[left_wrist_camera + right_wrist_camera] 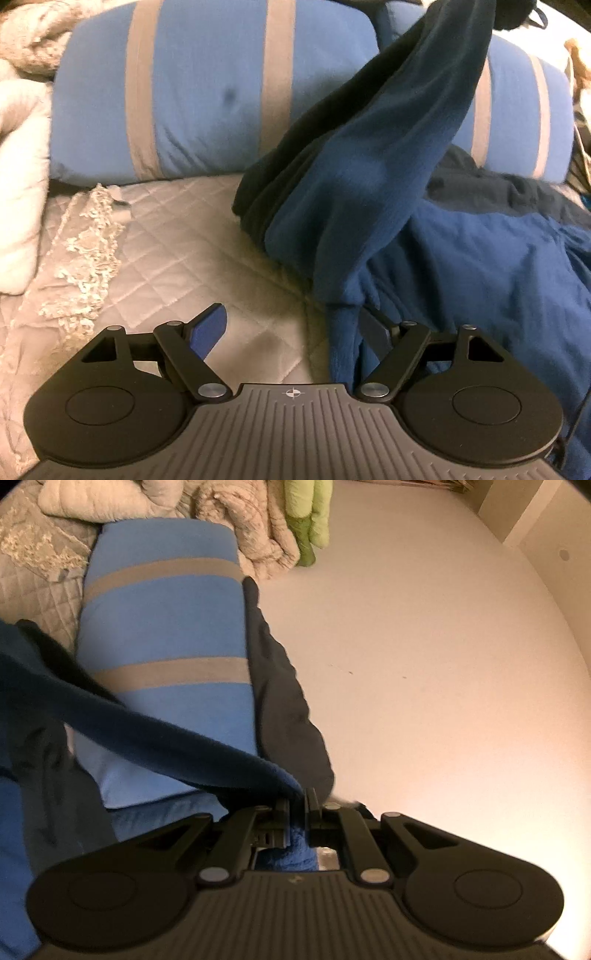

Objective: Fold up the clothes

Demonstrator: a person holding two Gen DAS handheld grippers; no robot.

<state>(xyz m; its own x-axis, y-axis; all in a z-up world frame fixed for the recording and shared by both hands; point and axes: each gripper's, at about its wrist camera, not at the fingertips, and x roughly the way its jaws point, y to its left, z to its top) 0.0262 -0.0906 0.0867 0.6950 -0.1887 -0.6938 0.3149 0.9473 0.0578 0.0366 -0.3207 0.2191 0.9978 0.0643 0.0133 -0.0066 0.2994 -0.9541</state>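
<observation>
- L tool (293,325): jaws spread wide, released; nothing between them. Blue pad of one finger (210,332) shows bare over the bed; the other finger is partly behind a hanging fold of cloth.
- R tool (298,805): clenched on an edge of the blue fleece garment (155,727); cloth bunches between the shut jaws and runs taut away to the left.
- In L wrist view the blue fleece garment (369,177) rises as a stretched band from the bed to the far right top, lifted; rest of it lies crumpled on the right side of the bed, w/ darker navy parts at the far edge.
- Quilted bedspread (177,243), beige/grey w/ lace trim at left, lies bare in front of L tool.
- Blue pillow (207,99) w/ grey stripes stands at far side, behind the garment; a 2nd one at far right, partly hidden.
- R wrist view: same blue pillow (166,620) under the taut cloth, dark fabric along its right edge, pale wall (424,664) beyond; beige blanket (255,528) and sth green (310,520) at far top.
</observation>
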